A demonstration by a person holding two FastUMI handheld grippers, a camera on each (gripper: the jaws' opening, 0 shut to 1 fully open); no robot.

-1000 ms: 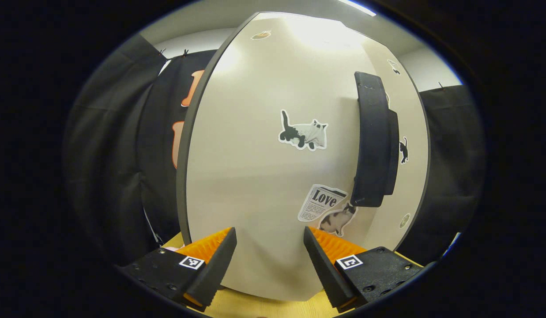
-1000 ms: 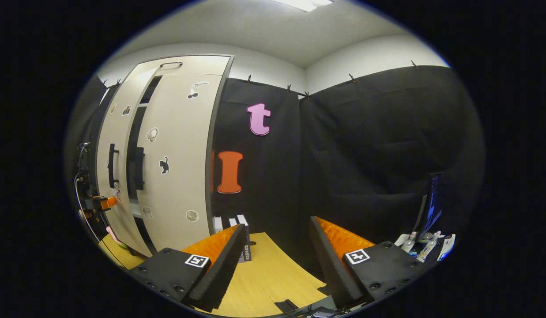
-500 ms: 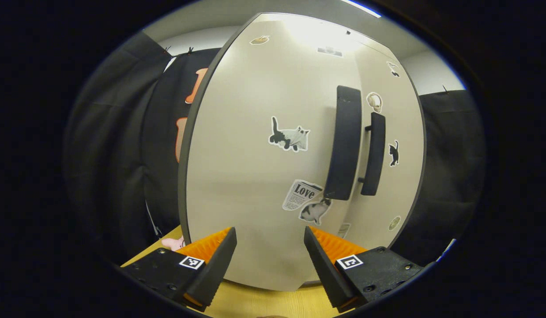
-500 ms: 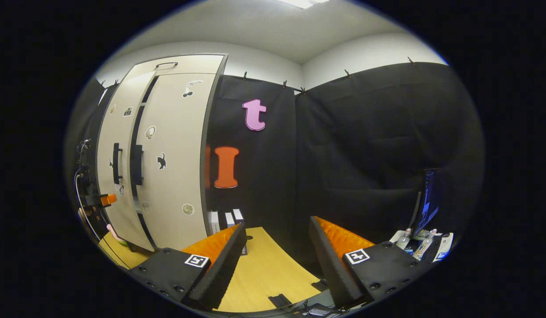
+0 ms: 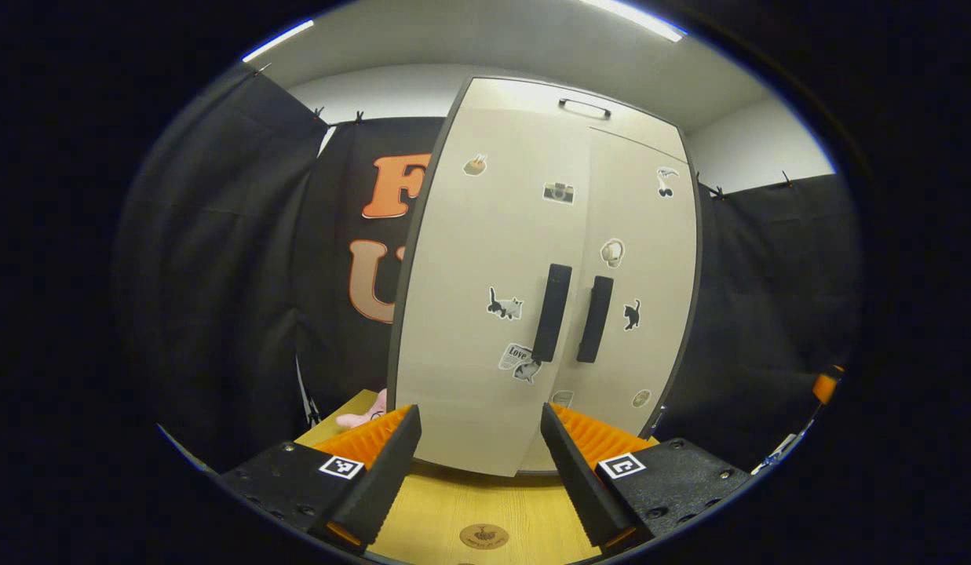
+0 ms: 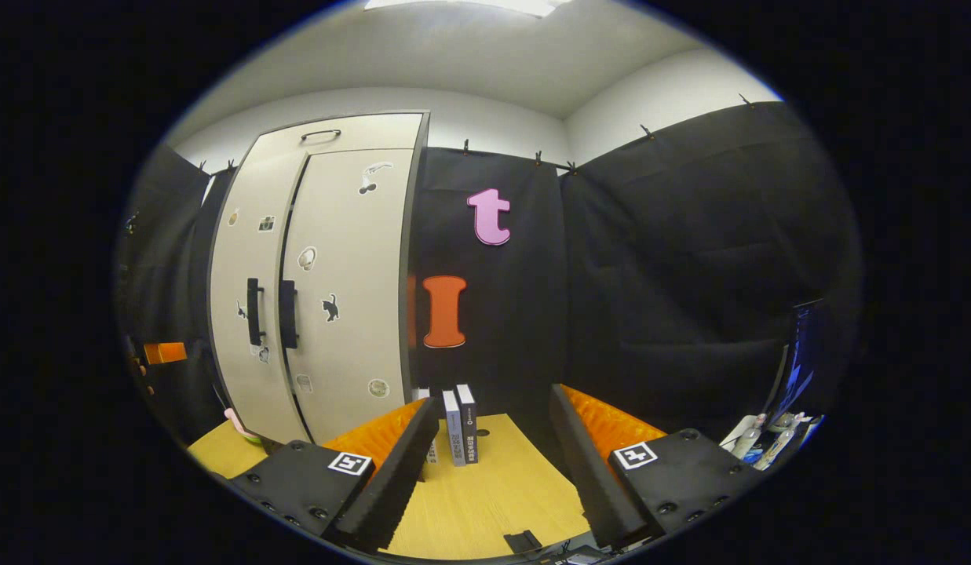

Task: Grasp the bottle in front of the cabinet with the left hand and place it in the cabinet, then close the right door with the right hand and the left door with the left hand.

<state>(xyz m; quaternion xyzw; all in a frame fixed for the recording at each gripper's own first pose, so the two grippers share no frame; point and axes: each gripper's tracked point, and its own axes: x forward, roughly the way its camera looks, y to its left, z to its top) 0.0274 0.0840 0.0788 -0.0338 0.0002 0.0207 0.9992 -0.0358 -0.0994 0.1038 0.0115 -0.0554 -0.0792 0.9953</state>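
Both doors of the cabinet (image 5: 532, 275) lie flush, the left door (image 5: 485, 298) and right door (image 5: 638, 290) meeting at a thin centre seam with their two dark handles (image 5: 551, 312) side by side. No gap shows between the leaves in the left gripper view, and the right gripper view agrees: the front reads as one flat face. The closing steps therefore appear done.

The bottle cannot be seen; with the doors shut and the table (image 5: 454, 510) bare in front of the cabinet, I judge it to be inside, though that cannot be confirmed.

The left gripper (image 5: 479, 463) sits off the cabinet, facing the seam squarely, jaws apart and holding nothing. It touches neither door nor handle. That stand-off suits a hand with nothing left to push.

The right gripper (image 6: 493, 463) is turned aside toward the black curtain, jaws likewise apart and empty, with the cabinet (image 6: 320, 290) off to its left. It is clear of the right door's swing. A few books (image 6: 460, 428) stand on the table beside the cabinet, just beyond this gripper's fingers, untouched.

Nothing further seems required; the task looks complete.
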